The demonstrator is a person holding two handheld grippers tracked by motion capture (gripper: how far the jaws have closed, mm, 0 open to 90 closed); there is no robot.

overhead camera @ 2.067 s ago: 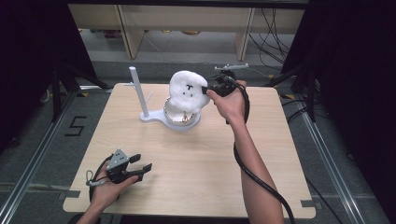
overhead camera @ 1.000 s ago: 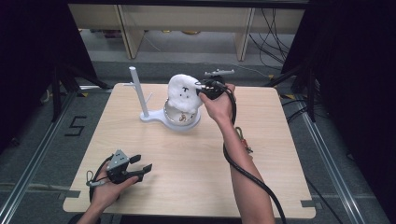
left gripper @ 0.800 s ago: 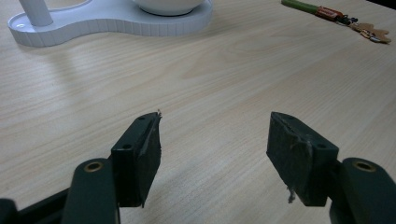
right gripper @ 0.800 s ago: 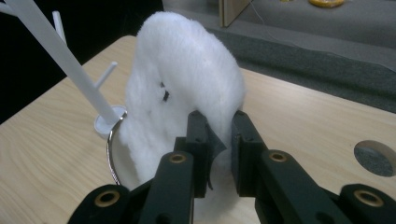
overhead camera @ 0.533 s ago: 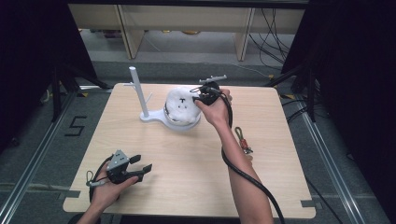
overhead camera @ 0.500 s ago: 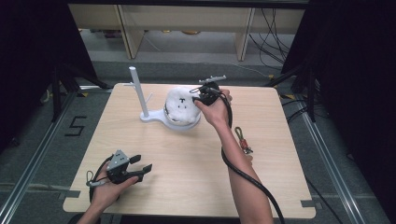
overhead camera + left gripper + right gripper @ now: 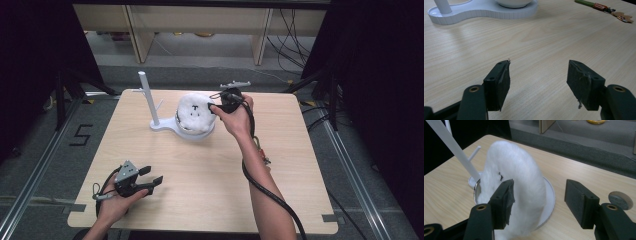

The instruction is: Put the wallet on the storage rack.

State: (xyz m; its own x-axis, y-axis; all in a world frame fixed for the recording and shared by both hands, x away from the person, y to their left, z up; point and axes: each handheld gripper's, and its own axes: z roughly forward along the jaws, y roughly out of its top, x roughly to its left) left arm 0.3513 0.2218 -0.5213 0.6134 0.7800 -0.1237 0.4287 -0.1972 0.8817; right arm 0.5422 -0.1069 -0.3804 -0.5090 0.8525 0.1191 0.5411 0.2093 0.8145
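- Nearby, the left gripper (image 7: pixel 148 181) is held low at the near left of the wooden table (image 7: pixel 200 200), with its jaws spread wide and nothing between them.
- Farther off, the right gripper (image 7: pixel 216 107) is seen beside the fluffy white toy (image 7: pixel 194 114); its jaws have just been opening and now stand wide apart.
- The toy is set in a white bowl (image 7: pixel 549 195) on a white stand (image 7: pixel 160 125) with a tall post (image 7: pixel 147 95).

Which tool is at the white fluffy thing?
The right tool, open at the white fluffy thing in the bowl. The left tool sits far off near the table's front edge.
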